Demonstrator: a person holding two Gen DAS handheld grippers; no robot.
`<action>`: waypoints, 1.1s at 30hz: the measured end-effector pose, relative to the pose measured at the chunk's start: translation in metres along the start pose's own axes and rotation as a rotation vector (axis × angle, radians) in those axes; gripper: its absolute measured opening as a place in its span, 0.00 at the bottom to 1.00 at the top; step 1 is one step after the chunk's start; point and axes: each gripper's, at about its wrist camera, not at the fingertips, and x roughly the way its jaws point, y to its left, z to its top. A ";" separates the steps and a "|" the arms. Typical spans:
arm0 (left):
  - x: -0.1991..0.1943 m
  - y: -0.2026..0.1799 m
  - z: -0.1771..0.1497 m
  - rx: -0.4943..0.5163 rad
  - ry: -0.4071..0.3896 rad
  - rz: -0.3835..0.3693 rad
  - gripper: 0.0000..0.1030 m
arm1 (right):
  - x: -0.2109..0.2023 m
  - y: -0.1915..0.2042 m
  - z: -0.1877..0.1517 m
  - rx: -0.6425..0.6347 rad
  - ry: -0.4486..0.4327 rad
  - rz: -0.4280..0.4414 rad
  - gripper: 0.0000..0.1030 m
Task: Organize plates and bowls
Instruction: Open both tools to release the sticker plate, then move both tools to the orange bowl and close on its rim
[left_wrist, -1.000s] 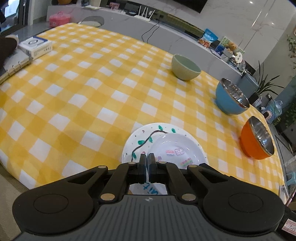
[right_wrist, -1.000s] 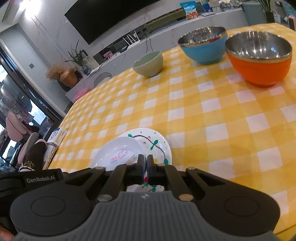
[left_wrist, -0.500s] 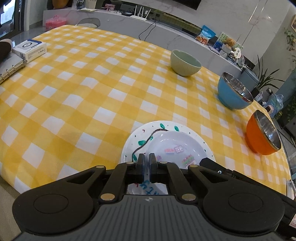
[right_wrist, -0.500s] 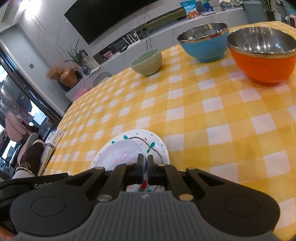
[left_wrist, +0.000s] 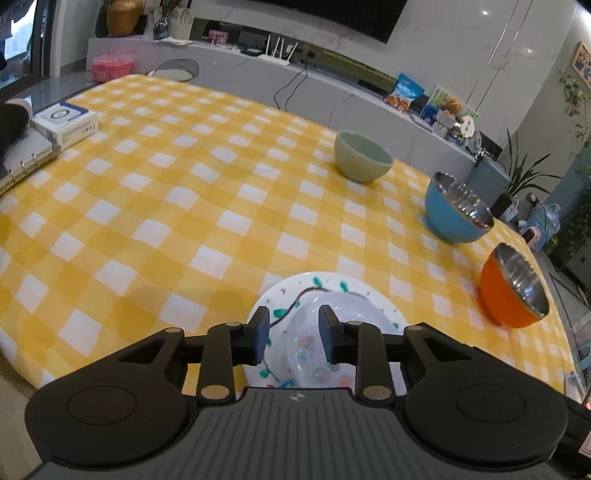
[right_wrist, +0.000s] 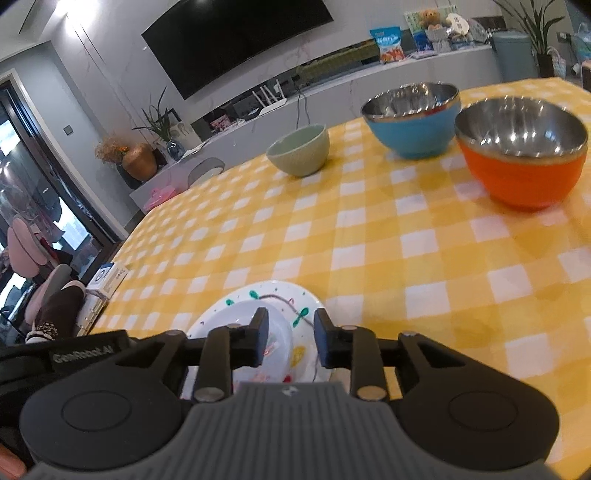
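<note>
Just then both grippers hovered over the same pair of stacked plates at the near edge of the table. The left gripper had its jaws parted, having just been opening, with nothing pinched between them; the plates showed through the gap. The right gripper had likewise just been opening, its jaws apart and not pressing on anything.

A small plate with coloured pictures lay on top of a large plate painted with a green vine, and both rested flat on the yellow checked tablecloth. Farther back a green bowl stood alone, well apart from the plates. To its right a blue bowl and an orange bowl, both metal inside, stood near each other. At the far left edge a white box sat beside a ring binder.
</note>
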 end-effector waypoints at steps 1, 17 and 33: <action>-0.002 -0.002 0.002 0.003 -0.005 -0.004 0.32 | -0.002 0.000 0.002 -0.004 -0.001 -0.013 0.31; -0.007 -0.100 0.025 0.176 0.025 -0.127 0.46 | -0.032 -0.038 0.079 -0.092 0.031 -0.230 0.41; 0.053 -0.189 0.035 0.263 0.018 -0.223 0.63 | -0.046 -0.138 0.133 0.021 -0.070 -0.425 0.60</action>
